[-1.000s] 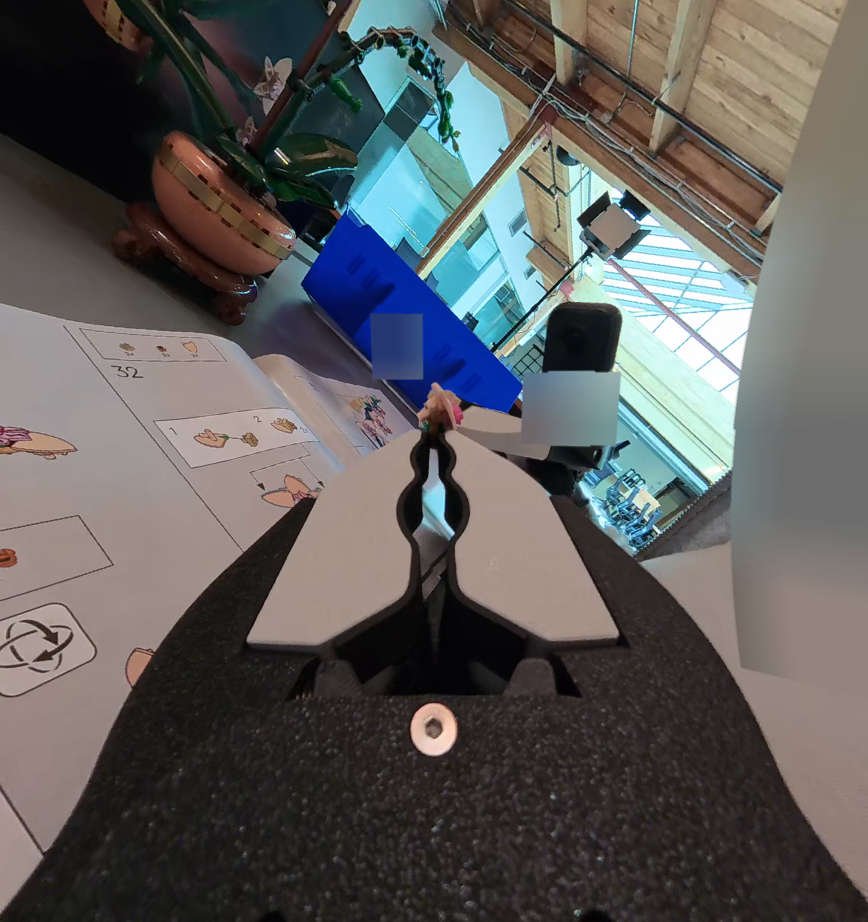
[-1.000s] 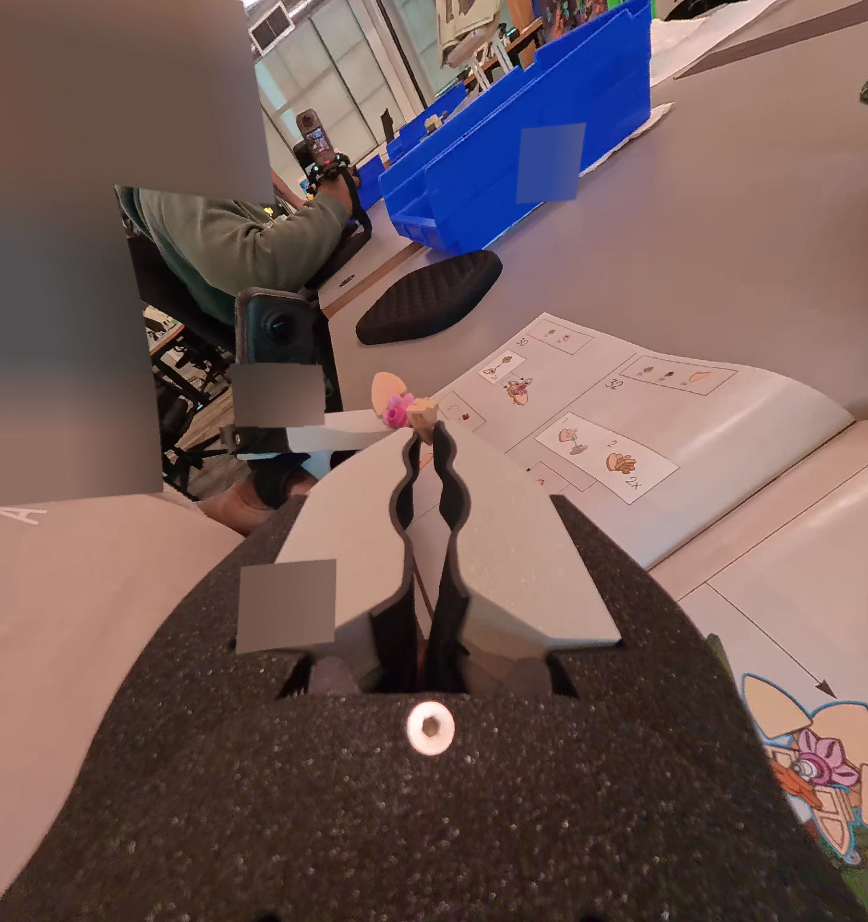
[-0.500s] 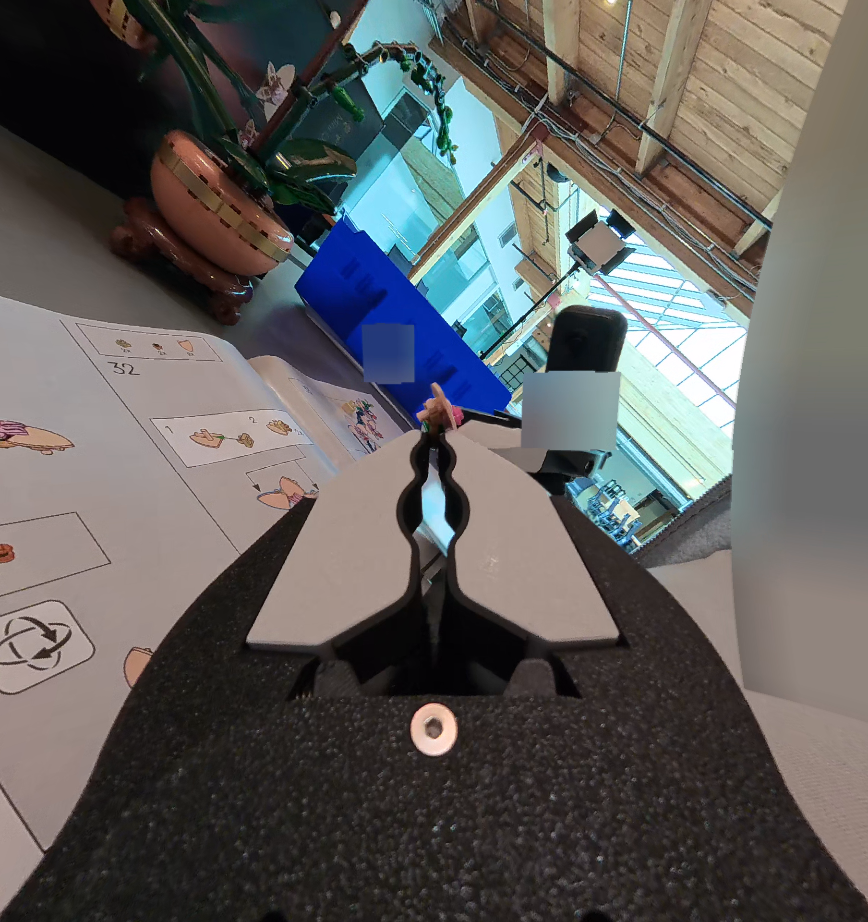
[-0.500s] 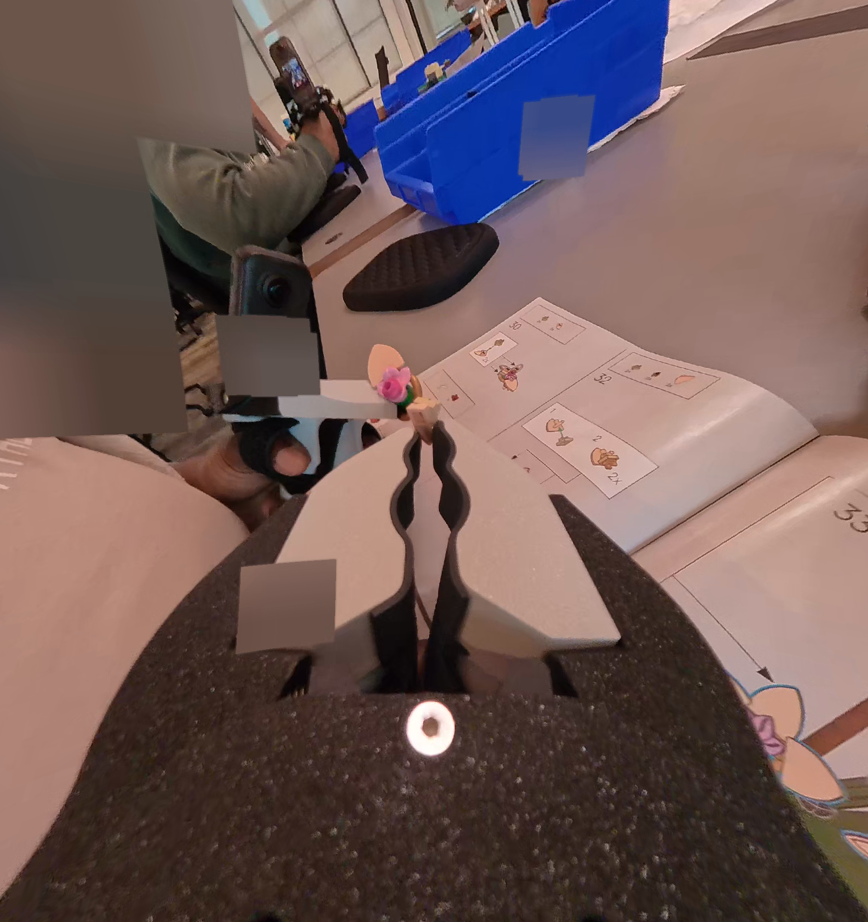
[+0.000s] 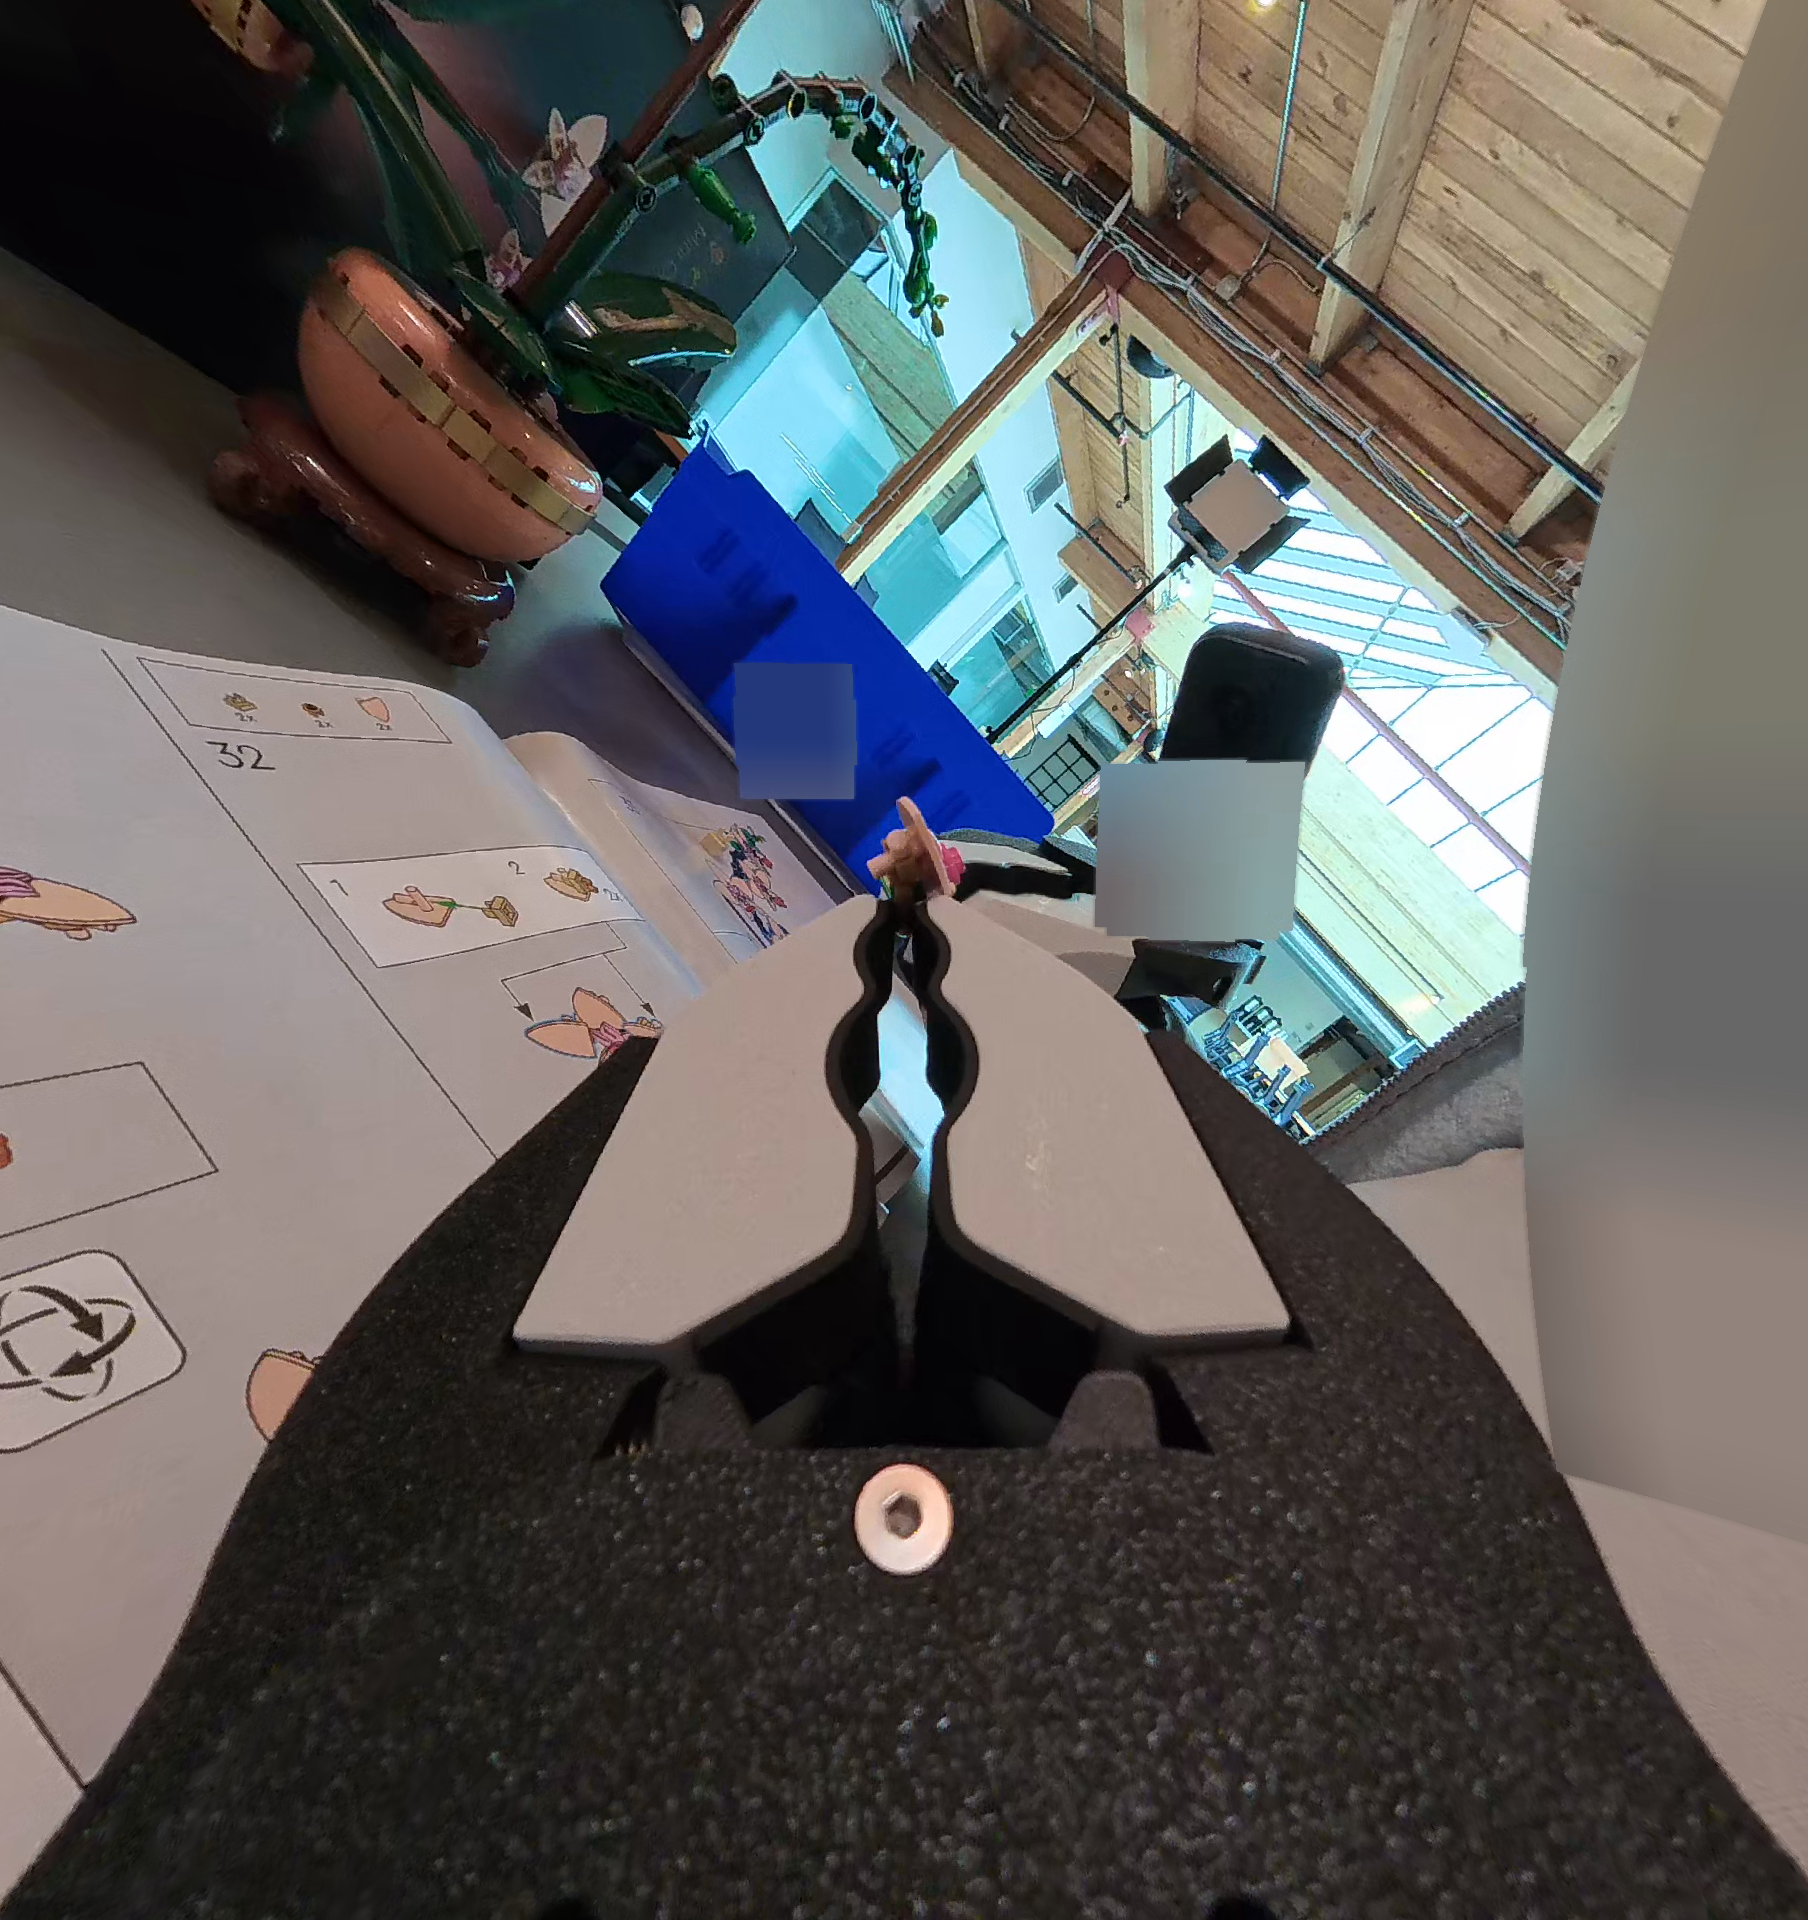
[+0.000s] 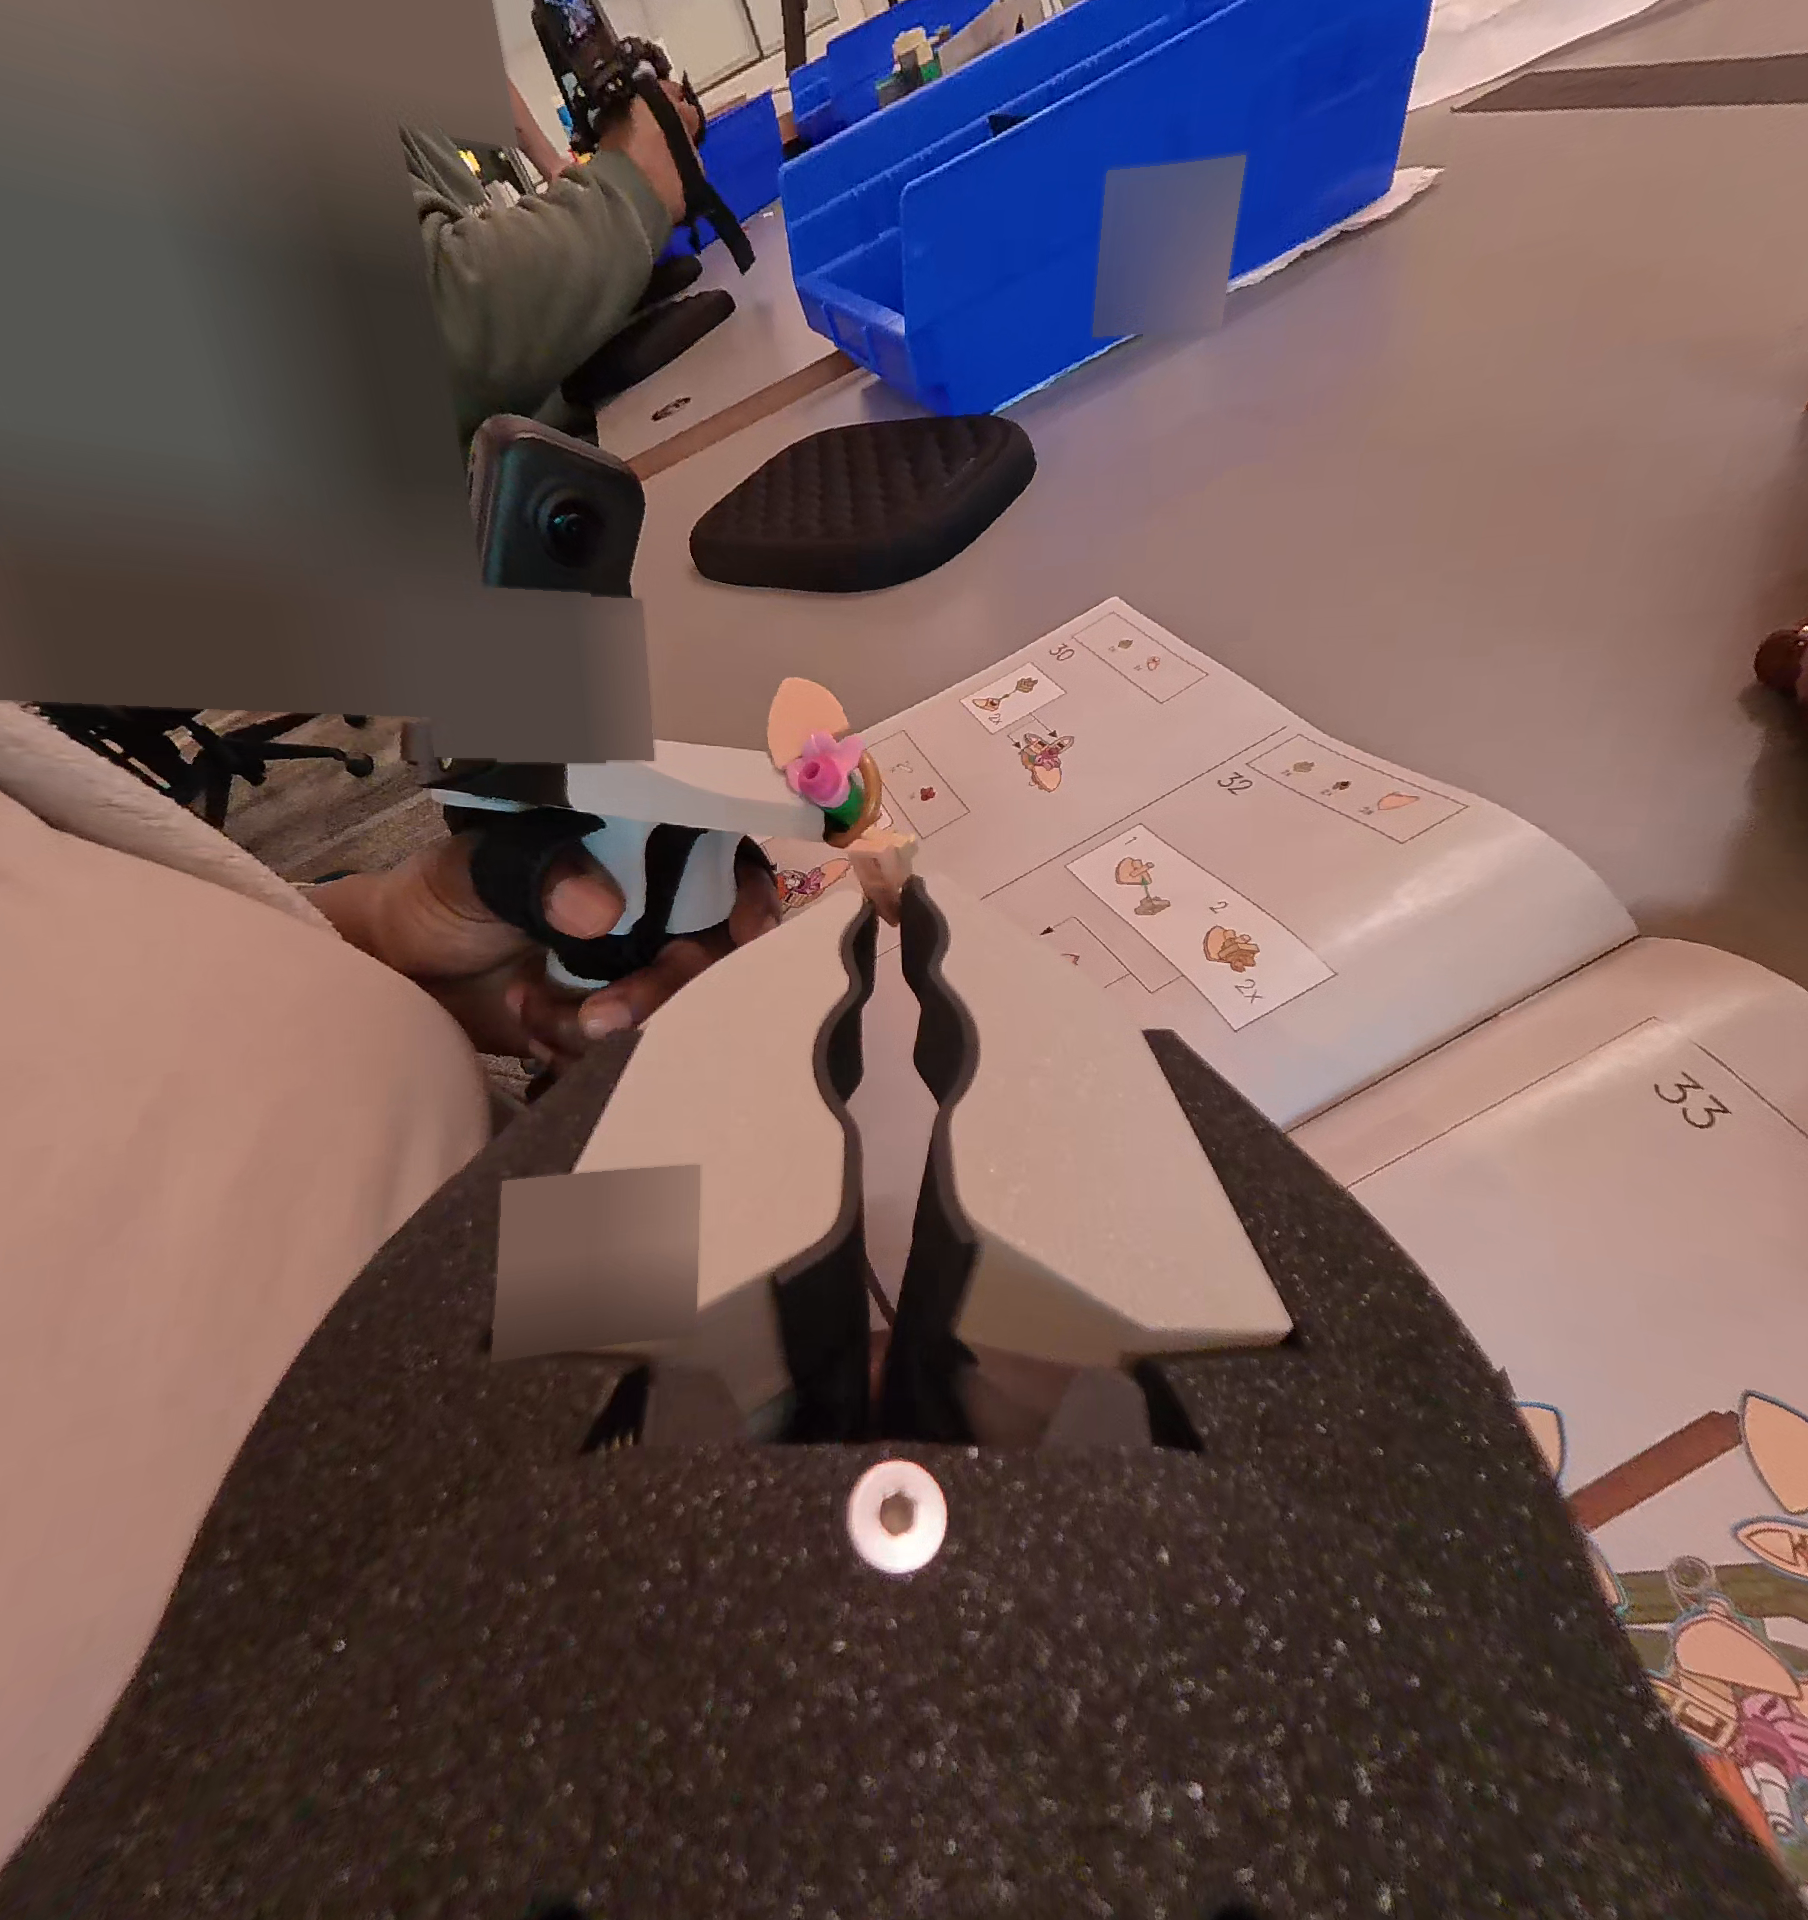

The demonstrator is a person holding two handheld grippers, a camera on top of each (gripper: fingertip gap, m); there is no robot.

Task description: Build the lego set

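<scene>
Left wrist view: left gripper tilted upward, jaws nearly together, pinching at the very tips a small flower assembly of pink and tan bricks on a green stem. Right gripper reaching in from the right, its tips meeting the same assembly. Seen only here: wooden beam ceiling, studio light, and a brick-built orchid in a pink pot standing on the grey table. Open instruction booklet lying below and left of the fingers; blue bin beyond it.

Right wrist view: right gripper clenched to a narrow gap, tips clamped on a tan brick directly below the flower. Left gripper coming in from the left, gripping the green stem under the pink flower, a tan petal rising just behind. Tan brick touching or just short of the stem's lower end; cannot tell which. Seen only here: a hand wrapped round the left gripper's handle, black cushioned pad on the table, blue bins behind it, and a second person in a green sleeve farther back. Assembly held above the booklet, clear of the page.
</scene>
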